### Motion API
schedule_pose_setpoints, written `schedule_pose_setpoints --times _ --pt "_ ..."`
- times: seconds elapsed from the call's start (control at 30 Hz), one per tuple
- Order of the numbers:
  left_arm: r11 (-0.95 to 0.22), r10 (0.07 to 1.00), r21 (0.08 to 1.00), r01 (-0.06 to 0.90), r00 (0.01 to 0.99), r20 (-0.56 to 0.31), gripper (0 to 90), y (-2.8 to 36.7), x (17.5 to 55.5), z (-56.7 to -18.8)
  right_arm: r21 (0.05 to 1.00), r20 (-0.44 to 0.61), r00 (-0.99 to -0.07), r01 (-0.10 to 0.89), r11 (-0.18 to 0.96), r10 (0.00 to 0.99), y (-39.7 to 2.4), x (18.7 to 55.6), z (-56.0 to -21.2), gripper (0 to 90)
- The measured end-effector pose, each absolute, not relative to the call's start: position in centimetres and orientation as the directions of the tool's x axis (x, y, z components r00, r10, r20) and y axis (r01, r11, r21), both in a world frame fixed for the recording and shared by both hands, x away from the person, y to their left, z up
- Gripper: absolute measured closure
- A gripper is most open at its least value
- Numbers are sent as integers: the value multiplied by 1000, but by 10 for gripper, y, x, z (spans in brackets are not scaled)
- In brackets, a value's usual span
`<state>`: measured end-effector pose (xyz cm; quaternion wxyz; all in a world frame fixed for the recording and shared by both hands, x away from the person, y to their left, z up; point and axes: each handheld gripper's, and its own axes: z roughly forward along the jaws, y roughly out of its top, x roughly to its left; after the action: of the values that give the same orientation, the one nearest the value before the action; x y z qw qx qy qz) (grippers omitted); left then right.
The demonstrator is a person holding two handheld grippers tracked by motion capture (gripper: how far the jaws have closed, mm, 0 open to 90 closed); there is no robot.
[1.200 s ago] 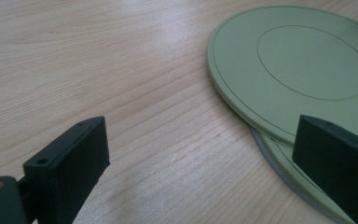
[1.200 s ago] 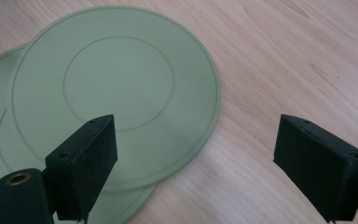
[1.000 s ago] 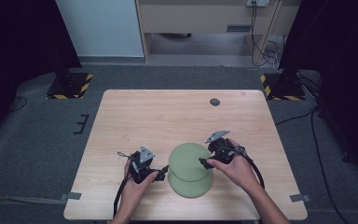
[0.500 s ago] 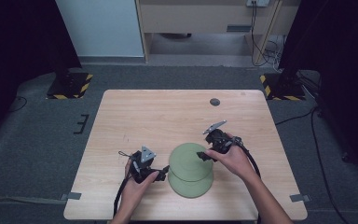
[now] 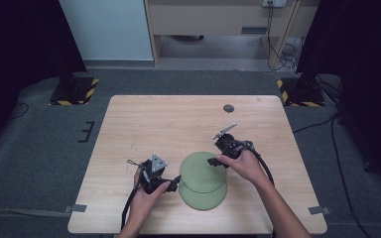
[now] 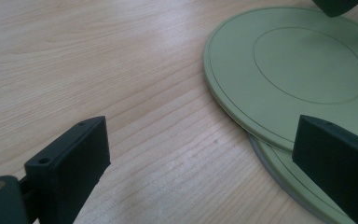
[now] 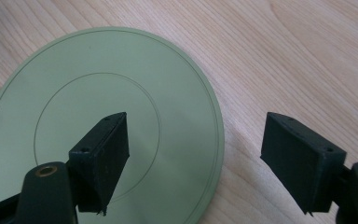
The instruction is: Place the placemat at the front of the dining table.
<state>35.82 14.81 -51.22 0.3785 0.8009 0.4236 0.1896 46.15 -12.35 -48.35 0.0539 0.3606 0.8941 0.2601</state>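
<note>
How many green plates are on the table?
2: the upper plate lies offset on the lower plate, near the table's front edge. More beneath cannot be ruled out.

A small dark round disc (image 5: 228, 108) lies near the far edge of the light wooden surface (image 5: 168, 124); yellow-and-black striped stand bases (image 5: 74, 91) rest on grey carpet (image 5: 39, 148).

Grey carpet floor (image 5: 39, 148) around a wooden table (image 5: 168, 124); pale panel (image 5: 106, 29) upper left, wooden cabinet (image 5: 218, 20) top centre
</note>
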Motion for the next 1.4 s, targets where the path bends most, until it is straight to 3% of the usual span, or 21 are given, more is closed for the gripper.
schedule_pose_setpoints --times 0.27,1.0,1.4 --pt "-415 803 741 528 596 24 32 141 363 -510 482 148 -737 636 603 659 -117 467 -495 217" --pt "-409 810 728 550 586 12 40 132 367 -524 478 223 -739 651 589 636 -117 469 -510 200" --pt "-408 808 733 544 590 12 43 130 367 -524 489 232 -742 648 584 629 -119 469 -510 240"
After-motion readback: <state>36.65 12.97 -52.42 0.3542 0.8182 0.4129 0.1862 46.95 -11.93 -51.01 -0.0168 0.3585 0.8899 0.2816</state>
